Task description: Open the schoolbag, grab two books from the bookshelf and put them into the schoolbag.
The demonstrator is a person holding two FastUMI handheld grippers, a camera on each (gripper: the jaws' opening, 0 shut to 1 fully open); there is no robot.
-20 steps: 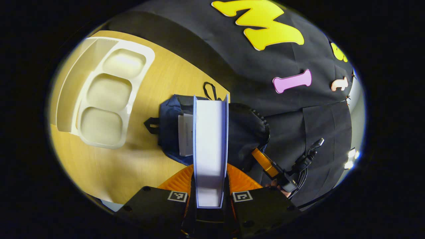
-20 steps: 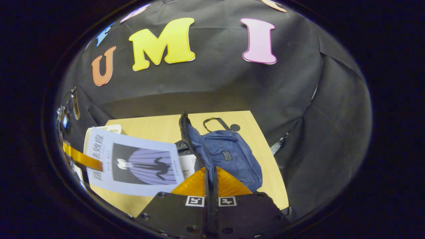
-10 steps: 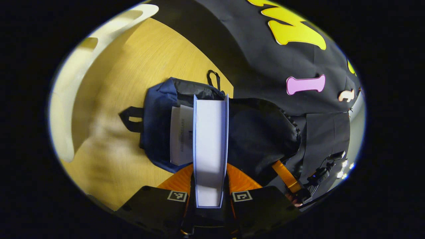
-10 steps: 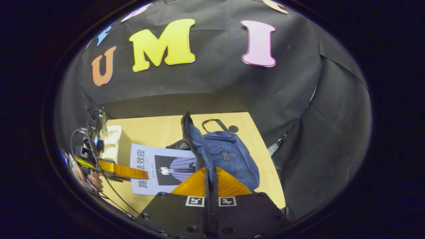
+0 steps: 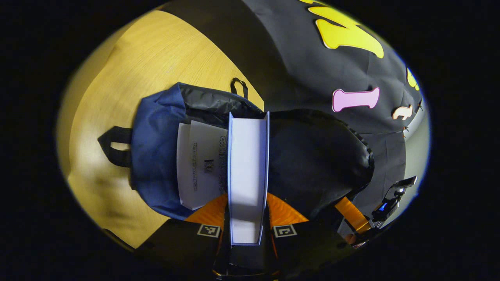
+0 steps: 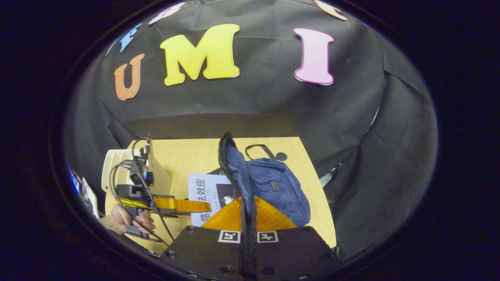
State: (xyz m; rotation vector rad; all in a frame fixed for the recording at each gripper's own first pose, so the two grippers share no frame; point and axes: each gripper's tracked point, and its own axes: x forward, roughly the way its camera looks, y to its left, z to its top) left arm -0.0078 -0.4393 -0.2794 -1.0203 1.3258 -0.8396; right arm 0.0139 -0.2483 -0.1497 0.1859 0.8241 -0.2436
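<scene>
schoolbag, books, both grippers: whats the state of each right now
schoolbag: open, lying on the wooden table, flap held up
schoolbag flap: lifted, pinched at its edge by the right gripper
book in left gripper: clamped by the left gripper, edge-on over the bag's opening
book in the bag: lying inside the open bag
white tray: on the table, contents not visible

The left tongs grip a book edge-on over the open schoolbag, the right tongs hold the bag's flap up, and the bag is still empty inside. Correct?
Not quite: the schoolbag is not empty. The left gripper view shows a first book already lying in its opening, beside the book that the left tongs grip edge-on. The right tongs do hold the flap up.
</scene>
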